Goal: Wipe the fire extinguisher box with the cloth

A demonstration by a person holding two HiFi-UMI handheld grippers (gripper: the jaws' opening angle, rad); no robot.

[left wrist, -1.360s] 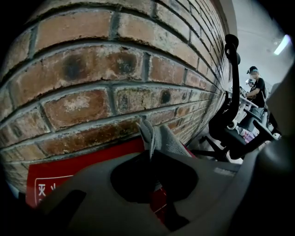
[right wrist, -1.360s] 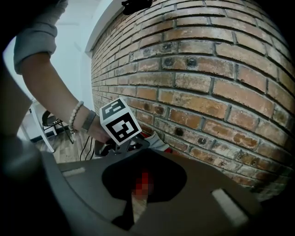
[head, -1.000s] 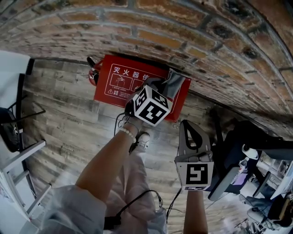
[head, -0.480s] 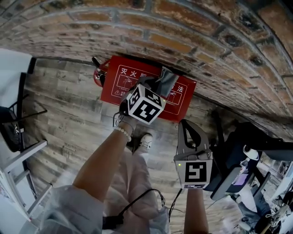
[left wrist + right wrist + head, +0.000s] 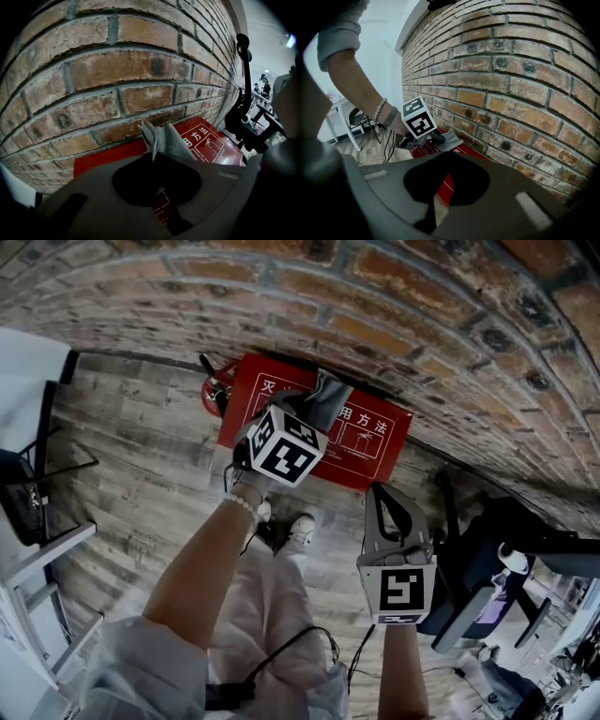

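Smooth, glossy red finish on the fire extinguisher box (image 5: 375, 442), like painted metal, white print on top. Soft, matt grey woven cloth (image 5: 328, 399), finely ribbed. Rough, matt brick wall (image 5: 403, 324) with gritty mortar lines. Matt, grainy wood-look planks on the floor (image 5: 141, 465). Smooth, matt grey plastic on the left gripper (image 5: 307, 416) and right gripper (image 5: 389, 507)

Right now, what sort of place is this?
Probably an indoor office or workshop: bare brick wall, wood-plank floor, a red fire extinguisher box at the wall's foot, and an office chair on the right.
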